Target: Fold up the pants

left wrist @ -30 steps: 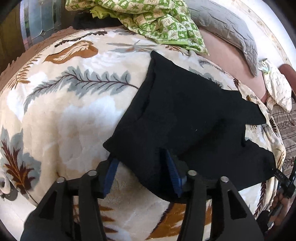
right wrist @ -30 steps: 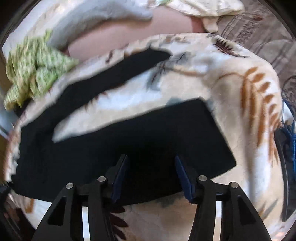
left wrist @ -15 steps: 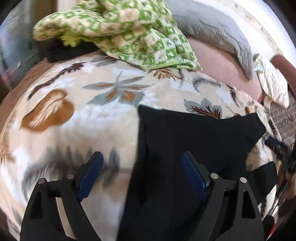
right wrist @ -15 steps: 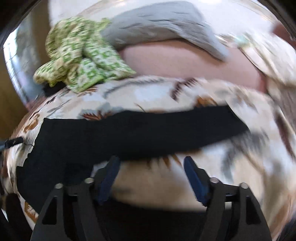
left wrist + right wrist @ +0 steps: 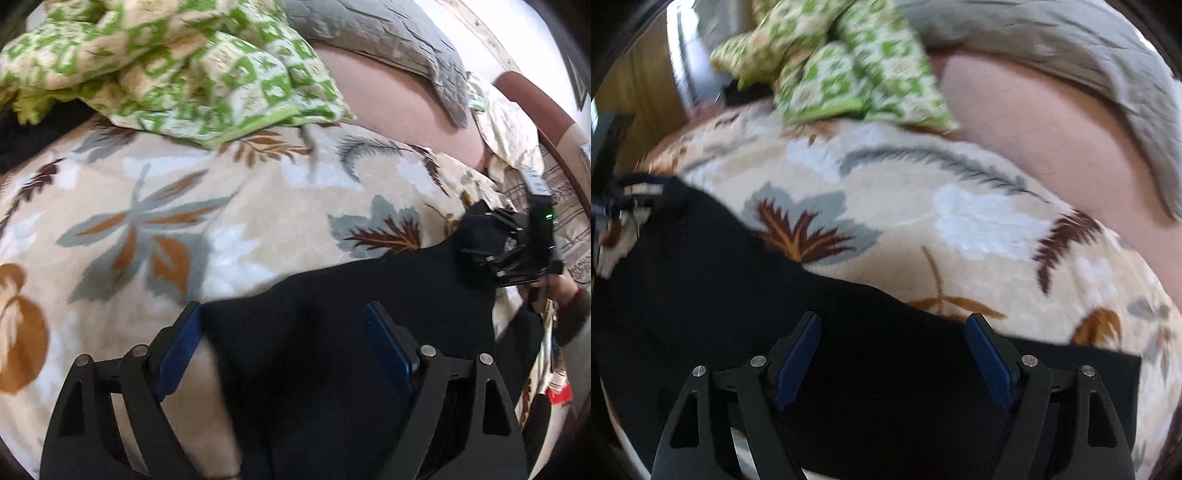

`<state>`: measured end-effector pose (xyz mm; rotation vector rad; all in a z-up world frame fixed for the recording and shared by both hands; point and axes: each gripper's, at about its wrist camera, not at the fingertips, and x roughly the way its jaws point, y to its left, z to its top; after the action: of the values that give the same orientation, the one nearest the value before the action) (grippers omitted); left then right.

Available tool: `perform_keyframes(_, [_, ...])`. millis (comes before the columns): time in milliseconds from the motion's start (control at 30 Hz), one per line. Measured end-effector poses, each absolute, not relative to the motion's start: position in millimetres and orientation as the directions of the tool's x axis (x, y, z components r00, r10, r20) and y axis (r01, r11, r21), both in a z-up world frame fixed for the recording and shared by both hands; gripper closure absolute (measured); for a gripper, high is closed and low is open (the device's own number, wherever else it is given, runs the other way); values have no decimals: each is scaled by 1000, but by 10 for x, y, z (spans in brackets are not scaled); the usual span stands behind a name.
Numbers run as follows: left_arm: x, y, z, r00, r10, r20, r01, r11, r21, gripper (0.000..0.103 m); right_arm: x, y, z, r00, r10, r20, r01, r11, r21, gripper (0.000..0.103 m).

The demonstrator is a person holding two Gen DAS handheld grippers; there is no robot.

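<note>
**Both claws wide, pants flat on blanket**

Left gripper point(image 5: 284, 332): jaws spread wide, blue pads clear of cloth, nothing pinched. It hangs over the near-left end of the black pants point(image 5: 369, 295); left pad sits at the pants' edge over the blanket point(image 5: 166, 206), right pad over black fabric.

Right gripper point(image 5: 894, 347): jaws also wide and empty, both pads above the pants point(image 5: 738, 288), not pressing.

Pants lie flat on the leaf-print blanket point(image 5: 942, 206), a dark band running across the near side in both views.

View differences:
- Left wrist view shows the right gripper point(image 5: 513, 247) from outside, at the pants' far right end, with 1 small green light lit on its body and a hand point(image 5: 561, 288) behind it. Its jaw gap can't be read from there.
- Left wrist view also shows a reddish-brown curved rail point(image 5: 535, 107) and a cream patterned pillow point(image 5: 509, 129) at right.
- Right wrist view shows the squared right end of the pants, and a blurred bit of the left gripper point(image 5: 613, 199) at far left.
- Both show the green-and-cream cloth point(image 5: 177, 66) heaped at the blanket's far edge, a grey quilted pillow point(image 5: 388, 33) and a pink sheet point(image 5: 1034, 122).

Writing: none legible; motion blur throughout.
</note>
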<state>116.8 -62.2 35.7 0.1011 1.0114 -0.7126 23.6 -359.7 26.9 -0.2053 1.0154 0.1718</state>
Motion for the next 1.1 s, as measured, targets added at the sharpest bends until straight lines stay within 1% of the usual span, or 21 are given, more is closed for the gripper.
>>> perform_keyframes(33, [1172, -665, 337, 331, -486, -808, 595, 773, -221, 16, 266, -3586, 221, 503, 40, -863, -245, 965, -98, 22])
perform_keyframes(67, [1177, -702, 318, 334, -473, -815, 603, 772, -201, 21, 287, -3572, 165, 486, 32, -873, -255, 961, -107, 25])
perform_keyframes(100, [1166, -760, 289, 343, -450, -824, 613, 772, -167, 31, 287, -3561, 160, 491, 42, -870, -261, 960, -101, 32])
perform_keyframes(133, [1162, -800, 266, 353, -423, -834, 617, 776, -132, 57, 284, -3552, 179, 498, 61, -865, -265, 961, -85, 42])
perform_keyframes(167, [1164, -807, 257, 366, -399, -841, 612, 784, -106, 84, 285, -3540, 193, 499, 69, -864, -264, 962, -76, 69])
perform_keyframes(200, [1168, -788, 271, 386, -380, -841, 593, 800, -90, 89, 272, -3517, 211, 509, 50, -859, -254, 963, -95, 82])
perform_keyframes(233, [1169, -733, 310, 378, -405, -833, 585, 802, -125, 90, 248, -3503, 230, 516, 40, -856, -250, 962, -106, 86])
perform_keyframes(267, [1153, -677, 362, 381, -425, -821, 579, 802, -147, 93, 198, -3481, 270, 527, 39, -849, -249, 962, -110, 95])
perform_keyframes(300, [1126, -632, 416, 387, -441, -810, 580, 799, -159, 93, 153, -3460, 316, 544, 22, -839, -242, 961, -132, 95])
perform_keyframes(333, [1052, -574, 515, 386, -473, -792, 592, 786, -181, 97, 62, -3436, 393, 570, 5, -822, -233, 960, -156, 95])
perform_keyframes(500, [583, -459, 883, 428, -535, -729, 661, 735, -152, 97, -409, -3380, 809, 658, -39, -752, -182, 961, -209, 96])
perform_keyframes(567, [314, -346, 1042, 436, -577, -691, 684, 711, -163, 97, -694, -3330, 980, 696, -29, -718, -154, 970, -188, 96])
perform_keyframes(667, [-79, -189, 1145, 429, -609, -667, 723, 674, -150, 97, -1250, -3170, 1111, 728, -45, -684, -145, 965, -218, 96])
perform_keyframes(733, [-351, -99, 1127, 415, -620, -665, 749, 648, -136, 97, -1597, -3098, 1125, 734, -41, -678, -132, 971, -201, 96])
perform_keyframes(800, [-591, -50, 1051, 410, -610, -678, 769, 631, -102, 97, -1948, -2994, 1092, 730, -38, -683, -121, 976, -183, 97])
perform_keyframes(900, [-834, -35, 868, 415, -570, -709, 780, 624, -45, 97, -2275, -2893, 919, 696, -1, -718, -108, 988, -107, 97])
perform_keyframes(1000, [-875, 28, 638, 370, -536, -759, 755, 649, -91, 95, -2399, -2860, 630, 636, 39, -770, -86, 996, -21, 97])
perform_keyframes(1033, [-863, 72, 588, 355, -533, -768, 739, 663, -119, 92, -2403, -2818, 516, 602, 46, -797, -92, 996, -11, 97])
perform_keyframes(1100, [-847, 180, 570, 341, -536, -772, 706, 688, -166, 77, -2426, -2747, 391, 558, 42, -829, -100, 995, -17, 97])
